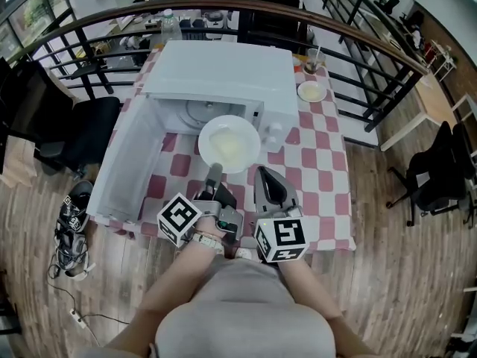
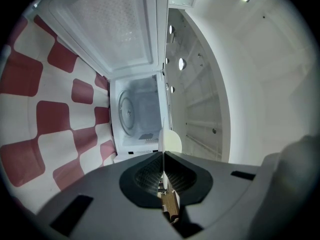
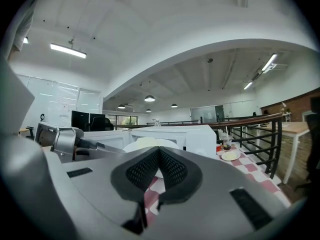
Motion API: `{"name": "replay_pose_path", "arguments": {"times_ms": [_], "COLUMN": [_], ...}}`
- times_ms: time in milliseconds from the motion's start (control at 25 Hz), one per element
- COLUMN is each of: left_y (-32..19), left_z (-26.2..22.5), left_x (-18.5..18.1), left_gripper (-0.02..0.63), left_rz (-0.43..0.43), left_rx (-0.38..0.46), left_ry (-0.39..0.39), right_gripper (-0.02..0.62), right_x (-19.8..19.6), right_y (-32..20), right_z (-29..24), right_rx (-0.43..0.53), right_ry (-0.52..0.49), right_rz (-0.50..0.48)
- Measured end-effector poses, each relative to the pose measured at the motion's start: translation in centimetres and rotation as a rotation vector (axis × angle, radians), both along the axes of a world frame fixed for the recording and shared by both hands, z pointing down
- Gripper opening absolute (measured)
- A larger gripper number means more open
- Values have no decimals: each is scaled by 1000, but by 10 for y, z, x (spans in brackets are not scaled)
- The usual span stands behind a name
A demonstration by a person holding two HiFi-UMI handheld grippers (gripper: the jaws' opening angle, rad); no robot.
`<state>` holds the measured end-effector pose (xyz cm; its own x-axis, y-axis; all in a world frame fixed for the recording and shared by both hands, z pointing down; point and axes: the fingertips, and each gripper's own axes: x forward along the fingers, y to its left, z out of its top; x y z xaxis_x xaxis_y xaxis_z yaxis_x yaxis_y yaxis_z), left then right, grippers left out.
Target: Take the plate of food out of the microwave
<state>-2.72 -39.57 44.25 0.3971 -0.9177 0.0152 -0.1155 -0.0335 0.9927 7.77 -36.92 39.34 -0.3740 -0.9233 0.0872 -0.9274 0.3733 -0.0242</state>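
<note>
Gripping the near rim of the plate (image 1: pixel 229 144), the left gripper (image 1: pixel 214 175) holds the food level at the mouth of the microwave (image 1: pixel 223 73), with most of the dish already out over the cloth (image 1: pixel 322 162) and the bare turntable (image 1: pixel 203 110) visible behind it. The plate lies straight ahead of that gripper, between it and the cavity, so the way out appears to run back along the gripper's own line toward the person. The plate is round, so no axis needs turning. The right gripper (image 1: pixel 261 174) sits just beside the left, a little to the right of the dish, with its jaws pressed together on nothing. The left is therefore the hand on the job. The door (image 1: pixel 134 162) hangs open to the left, leaving free checked cloth in front of and to the right of the oven. A saucer (image 1: pixel 311 91) and a cup (image 1: pixel 311 64) stand well apart at the far right corner. Beyond the table are a railing (image 1: pixel 223 6), office chairs and plank floor (image 1: pixel 402 274).
</note>
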Motion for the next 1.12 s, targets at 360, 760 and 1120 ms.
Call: {"name": "replay_pose_path", "arguments": {"times_ms": [360, 760, 1120], "left_y": [-2, -2, -5], "left_z": [1, -1, -3], "left_x": [2, 3, 2], "left_gripper": [11, 11, 11], "left_rz": [-11, 1, 4], "left_rx": [6, 9, 11], "left_ry": [19, 31, 40], "right_gripper": [26, 26, 25], "right_x": [4, 5, 6], "right_y": [1, -2, -5], "right_z": [6, 4, 3], "right_rx": [18, 19, 20], "right_ry": [36, 33, 30], "right_rz": [18, 39, 50]}}
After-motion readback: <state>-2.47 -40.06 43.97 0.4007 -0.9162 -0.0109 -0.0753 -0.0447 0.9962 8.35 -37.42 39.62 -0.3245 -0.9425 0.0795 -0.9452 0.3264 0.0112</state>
